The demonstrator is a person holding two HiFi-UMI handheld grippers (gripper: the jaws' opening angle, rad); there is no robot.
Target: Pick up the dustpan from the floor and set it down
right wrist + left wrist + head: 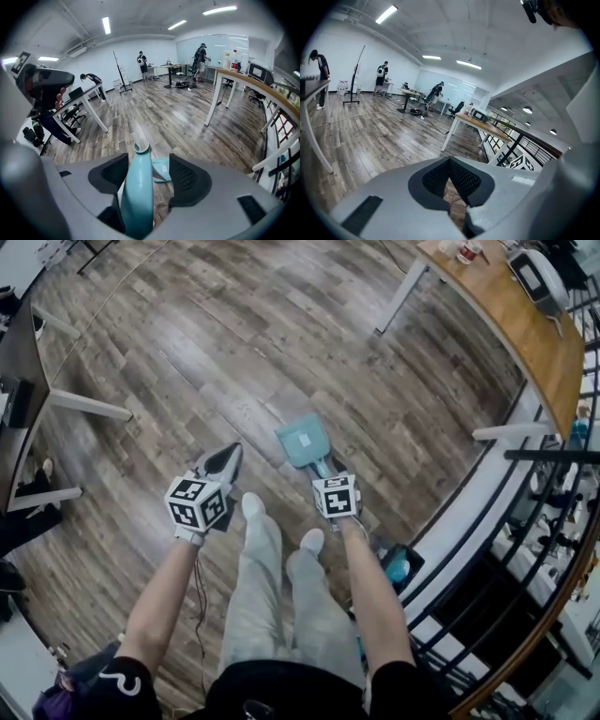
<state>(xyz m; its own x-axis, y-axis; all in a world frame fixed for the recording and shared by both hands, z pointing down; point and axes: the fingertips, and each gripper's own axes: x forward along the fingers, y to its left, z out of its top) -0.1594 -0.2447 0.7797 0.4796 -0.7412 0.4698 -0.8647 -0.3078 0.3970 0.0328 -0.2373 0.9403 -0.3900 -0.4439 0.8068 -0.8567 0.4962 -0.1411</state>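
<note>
On the floor (pixel 187 362) just ahead of you, the dustpan (pixel 302 441) lies flat. Its handle (pixel 138 187) sits between your right tongs (pixel 146 169), which are spread wide and not pinching. The left tongs (pixel 451 176) are clenched and empty. It looks set down, so draw straight back without knocking it.

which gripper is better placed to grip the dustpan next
Right. The right gripper has its open jaws on either side of the teal dustpan handle, so it likely only needs to close. The left gripper is shut, empty and off to the side.
</note>
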